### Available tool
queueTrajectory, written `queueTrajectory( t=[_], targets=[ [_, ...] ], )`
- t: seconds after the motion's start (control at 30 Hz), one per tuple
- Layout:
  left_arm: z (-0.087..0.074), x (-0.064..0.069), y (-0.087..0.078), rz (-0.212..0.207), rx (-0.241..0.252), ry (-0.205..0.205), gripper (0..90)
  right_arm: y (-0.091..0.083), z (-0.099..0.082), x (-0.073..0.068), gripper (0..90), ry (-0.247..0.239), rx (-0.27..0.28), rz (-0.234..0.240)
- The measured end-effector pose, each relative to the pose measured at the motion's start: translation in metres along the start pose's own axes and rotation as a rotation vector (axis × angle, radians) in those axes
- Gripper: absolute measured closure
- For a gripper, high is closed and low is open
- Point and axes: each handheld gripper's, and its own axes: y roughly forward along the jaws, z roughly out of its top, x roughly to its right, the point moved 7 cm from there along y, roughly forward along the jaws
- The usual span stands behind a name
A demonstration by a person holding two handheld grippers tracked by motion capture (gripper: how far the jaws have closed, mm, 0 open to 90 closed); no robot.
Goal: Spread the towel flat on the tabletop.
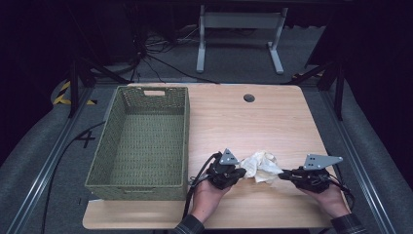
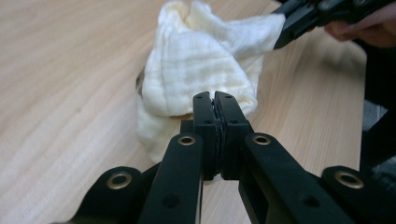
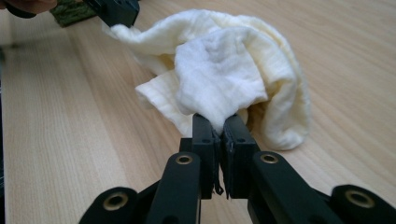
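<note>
left tool (image 1: 239,171): jaws clamped, held low | right tool (image 1: 284,175): jaws clamped, facing left tool

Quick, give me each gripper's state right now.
Left gripper: closed on one edge of the cream cloth.
Right gripper: closed on the cloth's opposite edge.

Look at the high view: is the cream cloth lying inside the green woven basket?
No. The cream cloth sits on the wooden table to the right of the green woven basket, whose inside shows only its weave.
</note>
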Motion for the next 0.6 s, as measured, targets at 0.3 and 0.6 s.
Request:
queueTrajectory(
  t=[0.3, 0.6],
  targets=[
    [0.019, -0.018, -0.006, 0.036, 0.054, -0.039, 88.7, -0.014, 0.003, 0.018, 85.7, 0.004, 0.013, -0.053],
    [0.025, -0.041, -0.007, 0.124, 0.056, -0.1, 88.8, -0.026, -0.008, 0.043, 85.7, 0.058, -0.002, -0.106]
  ],
)
